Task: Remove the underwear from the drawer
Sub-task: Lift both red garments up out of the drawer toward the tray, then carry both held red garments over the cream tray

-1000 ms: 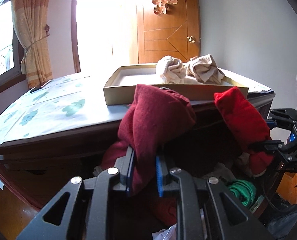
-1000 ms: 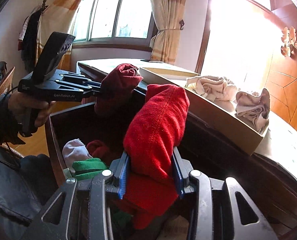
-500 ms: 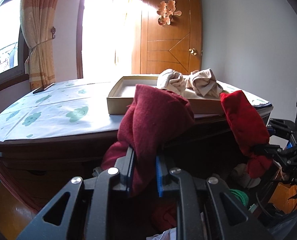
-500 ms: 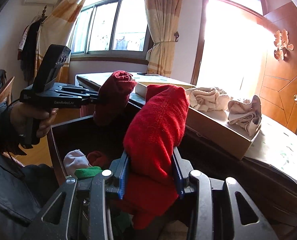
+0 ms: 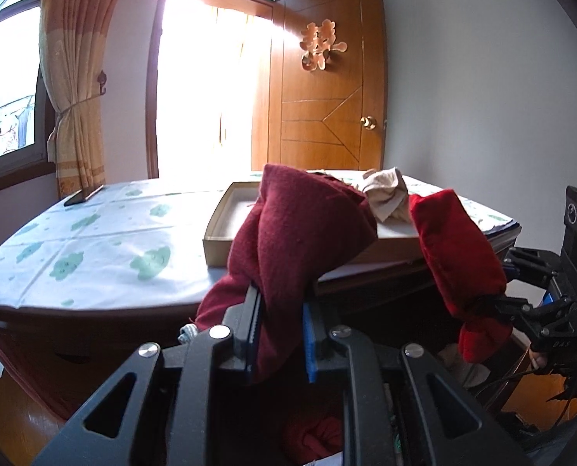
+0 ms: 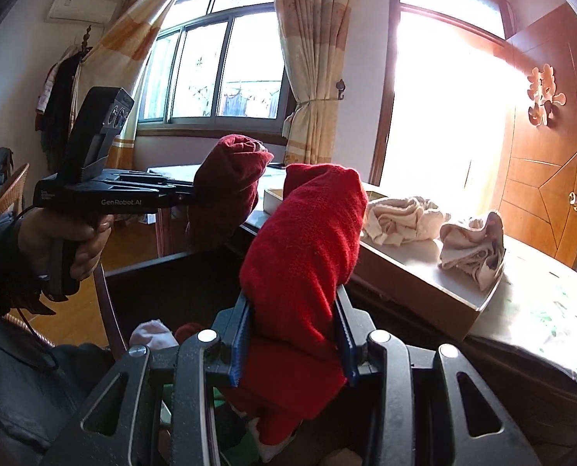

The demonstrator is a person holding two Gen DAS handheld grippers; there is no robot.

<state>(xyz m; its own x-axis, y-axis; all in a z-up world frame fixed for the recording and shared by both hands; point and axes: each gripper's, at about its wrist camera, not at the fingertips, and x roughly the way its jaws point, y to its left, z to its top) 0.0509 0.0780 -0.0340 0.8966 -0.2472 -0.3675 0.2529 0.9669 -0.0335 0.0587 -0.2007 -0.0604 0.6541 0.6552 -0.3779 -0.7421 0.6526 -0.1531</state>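
Note:
My left gripper is shut on a dark maroon rolled underwear, held above the open dark wooden drawer. My right gripper is shut on a bright red rolled underwear, also above the drawer. In the left wrist view the red roll and right gripper stand at the right. In the right wrist view the maroon roll sits in the left gripper, which a hand carries. More rolled clothes lie in the drawer.
A shallow cardboard tray on the cloth-covered tabletop behind the drawer holds two beige bundles. A phone lies at the table's far left. A wooden door, a curtained window and a wicker chair surround.
Both rolls have come up out of the drawer: the maroon roll now stands in front of the tray, and more of the room's upper part shows in both views. Both grips are unchanged.

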